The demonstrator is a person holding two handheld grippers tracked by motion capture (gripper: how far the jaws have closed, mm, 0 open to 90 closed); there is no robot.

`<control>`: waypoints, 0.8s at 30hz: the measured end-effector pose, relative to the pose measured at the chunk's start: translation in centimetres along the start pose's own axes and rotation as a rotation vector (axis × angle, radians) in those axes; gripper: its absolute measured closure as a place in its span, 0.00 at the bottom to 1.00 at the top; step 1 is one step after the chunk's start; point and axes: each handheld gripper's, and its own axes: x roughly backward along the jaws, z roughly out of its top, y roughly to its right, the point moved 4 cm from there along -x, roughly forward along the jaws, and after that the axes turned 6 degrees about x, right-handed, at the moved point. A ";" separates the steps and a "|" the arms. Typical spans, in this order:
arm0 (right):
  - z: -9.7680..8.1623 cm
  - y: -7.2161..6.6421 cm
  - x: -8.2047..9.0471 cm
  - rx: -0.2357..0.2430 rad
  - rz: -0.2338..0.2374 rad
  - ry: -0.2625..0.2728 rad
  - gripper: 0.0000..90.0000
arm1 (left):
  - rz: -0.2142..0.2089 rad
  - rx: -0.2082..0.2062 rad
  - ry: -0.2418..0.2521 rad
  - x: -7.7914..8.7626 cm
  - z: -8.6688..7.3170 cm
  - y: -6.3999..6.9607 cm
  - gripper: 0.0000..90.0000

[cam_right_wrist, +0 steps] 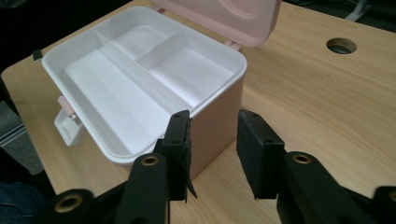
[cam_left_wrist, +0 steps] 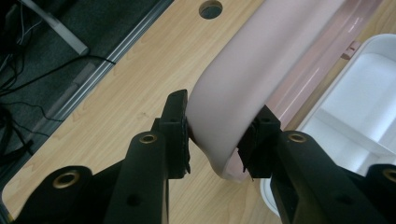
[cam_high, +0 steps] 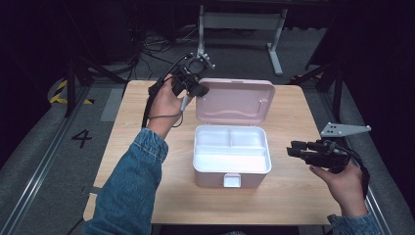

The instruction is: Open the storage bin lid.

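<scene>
Wood grain is running across the table (cam_high: 147,161), and we are seeing a pink box (cam_high: 232,164) sitting near its middle, a little toward the near edge. Its lid (cam_high: 235,100) is standing open on the far side, tilted back, with the inner face turned toward us. Inside, a white tray (cam_high: 231,149) is showing two small compartments along the far side and one long compartment along the near side. A white latch (cam_high: 232,180) is hanging on the box's near wall.

We are holding the left gripper (cam_high: 192,83) at the far left corner of the lid. In the left gripper view, its jaws are clamping that rounded pink corner between them, one pad on each face of the lid (cam_left_wrist: 243,84). A round hole (cam_left_wrist: 210,8) in the tabletop is showing beyond it.

The right gripper (cam_high: 313,152) is hovering to the right of the box, apart from it, pointing left toward it. In the right gripper view, its jaws are standing apart with nothing between them, aimed at the near right corner of the box (cam_right_wrist: 215,130). The left forearm is wearing a denim sleeve (cam_high: 129,191).
</scene>
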 end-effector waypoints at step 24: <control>-0.9 1.1 -1.0 -0.015 -0.004 -0.044 0.64 | -0.005 0.084 -0.071 -3.6 1.4 -2.6 0.67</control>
